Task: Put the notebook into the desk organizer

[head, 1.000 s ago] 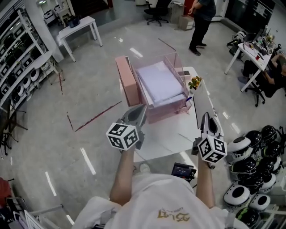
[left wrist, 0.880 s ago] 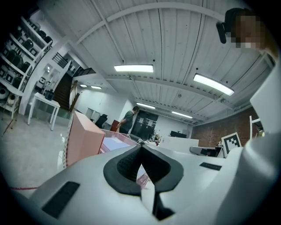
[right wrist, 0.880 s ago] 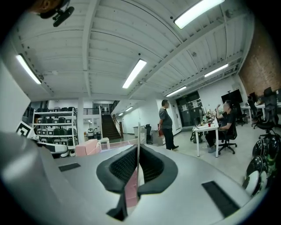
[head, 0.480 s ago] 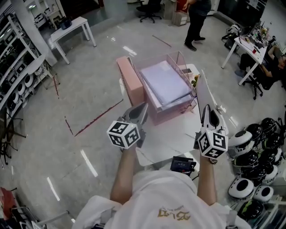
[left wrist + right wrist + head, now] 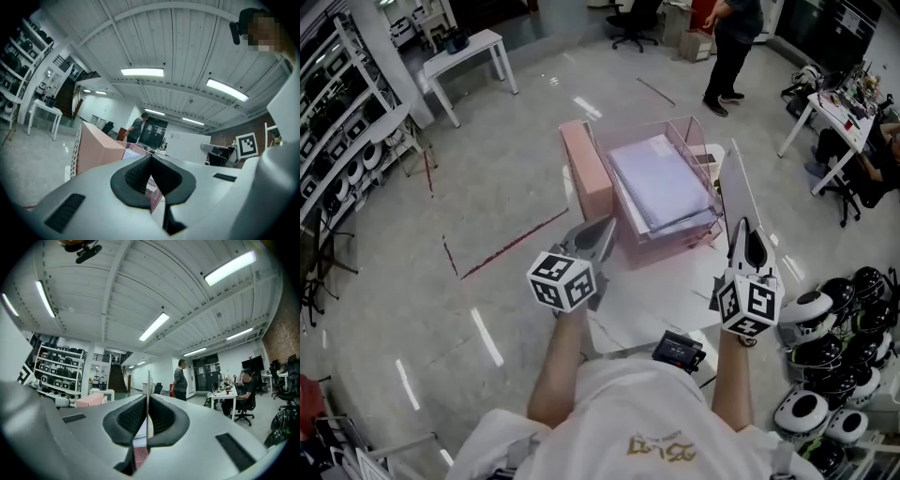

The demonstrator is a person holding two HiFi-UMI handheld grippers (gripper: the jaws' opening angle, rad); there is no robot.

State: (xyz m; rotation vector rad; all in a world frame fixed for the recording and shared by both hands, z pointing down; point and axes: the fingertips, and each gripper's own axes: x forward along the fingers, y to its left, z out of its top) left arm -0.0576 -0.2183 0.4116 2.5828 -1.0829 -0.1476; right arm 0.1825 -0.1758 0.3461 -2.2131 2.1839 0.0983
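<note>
A glossy grey floor [image 5: 487, 187] marked with red tape lines [image 5: 502, 248] spreads all around. Shelving racks [image 5: 347, 94] line the left wall, with a white table [image 5: 469, 47] near them. A desk [image 5: 822, 101] and an office chair [image 5: 635, 19] stand farther back. Strip lights [image 5: 142, 71] run along the white ribbed ceiling [image 5: 187, 37], and a staircase [image 5: 115, 378] rises at the far end.

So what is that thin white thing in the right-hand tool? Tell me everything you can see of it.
It is the notebook: a thin, flat, pale rectangle with a plain cover. The right tool is shut on its near edge, so it sticks out forward over the white table, just right of the pink desk organizer and not yet in it. In the right gripper view it shows edge-on, a slim line between the dark ribbed pads. Only those pads visibly touch it.
</note>
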